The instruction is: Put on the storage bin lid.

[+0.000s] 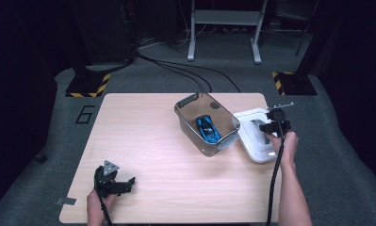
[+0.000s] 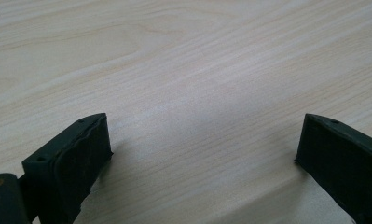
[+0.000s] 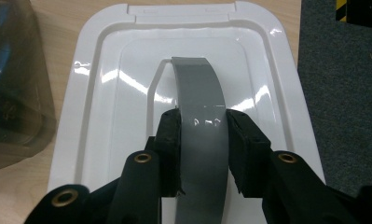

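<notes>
Lid work is under way, by our reading. We see the right gripper (image 3: 203, 149) clamped on the grey handle (image 3: 200, 107) of the white lid (image 3: 104, 107), its pads pressing the strap from both sides. In the high view the lid (image 1: 251, 141) sits at the right edge of the worktop (image 1: 143, 136), just beside the clear bin (image 1: 188, 123) and not on it. The blue toy car (image 1: 208, 128) already lies inside the bin. The left gripper (image 1: 122, 184) rests near the front left of the worktop, well apart from the bin; its jaws stand wide with bare wood between them.

We judge loading done and the grasp made. Left to do: carry the lid across, square it over the bin's rim, seat it. Whether the lid has cleared the worktop yet we cannot tell.
</notes>
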`<state>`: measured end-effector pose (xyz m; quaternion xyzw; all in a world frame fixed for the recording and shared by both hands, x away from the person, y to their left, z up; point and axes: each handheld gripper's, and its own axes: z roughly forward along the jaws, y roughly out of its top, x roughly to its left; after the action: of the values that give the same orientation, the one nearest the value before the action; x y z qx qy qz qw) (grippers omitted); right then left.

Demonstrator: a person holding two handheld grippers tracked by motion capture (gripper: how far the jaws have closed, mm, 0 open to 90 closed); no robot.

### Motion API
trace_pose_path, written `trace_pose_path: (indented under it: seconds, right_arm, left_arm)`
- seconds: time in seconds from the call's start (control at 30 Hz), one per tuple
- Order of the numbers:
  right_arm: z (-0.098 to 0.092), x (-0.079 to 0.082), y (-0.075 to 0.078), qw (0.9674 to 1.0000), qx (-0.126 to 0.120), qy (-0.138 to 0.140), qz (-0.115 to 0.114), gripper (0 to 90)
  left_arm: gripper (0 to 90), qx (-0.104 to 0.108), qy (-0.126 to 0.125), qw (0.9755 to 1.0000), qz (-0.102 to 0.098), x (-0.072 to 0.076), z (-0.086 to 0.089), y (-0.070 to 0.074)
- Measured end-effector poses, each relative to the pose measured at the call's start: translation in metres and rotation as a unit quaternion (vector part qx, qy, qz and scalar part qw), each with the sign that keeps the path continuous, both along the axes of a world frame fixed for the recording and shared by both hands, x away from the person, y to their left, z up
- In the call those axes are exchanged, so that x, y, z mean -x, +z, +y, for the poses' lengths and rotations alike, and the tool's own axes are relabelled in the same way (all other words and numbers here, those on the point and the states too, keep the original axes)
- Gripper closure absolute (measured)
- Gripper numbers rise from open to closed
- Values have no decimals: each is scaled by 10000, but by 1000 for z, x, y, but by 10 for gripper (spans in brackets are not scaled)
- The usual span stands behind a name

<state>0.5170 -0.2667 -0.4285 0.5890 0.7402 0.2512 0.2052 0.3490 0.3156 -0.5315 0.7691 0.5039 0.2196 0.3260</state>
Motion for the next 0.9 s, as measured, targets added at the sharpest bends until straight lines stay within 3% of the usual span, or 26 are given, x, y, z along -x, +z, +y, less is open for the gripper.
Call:
trace_pose_path:
  seconds: [0.5,0.9]
  right_arm:
    - [-10,6,34,9997,187,-38,-125,672]
    - [-20,9,66,9993,180,-115,-293,672]
  left_arm:
    - [29,5,1,10000,1,0,0,0]
    - [29,9,12,10000,-12,0,0,0]
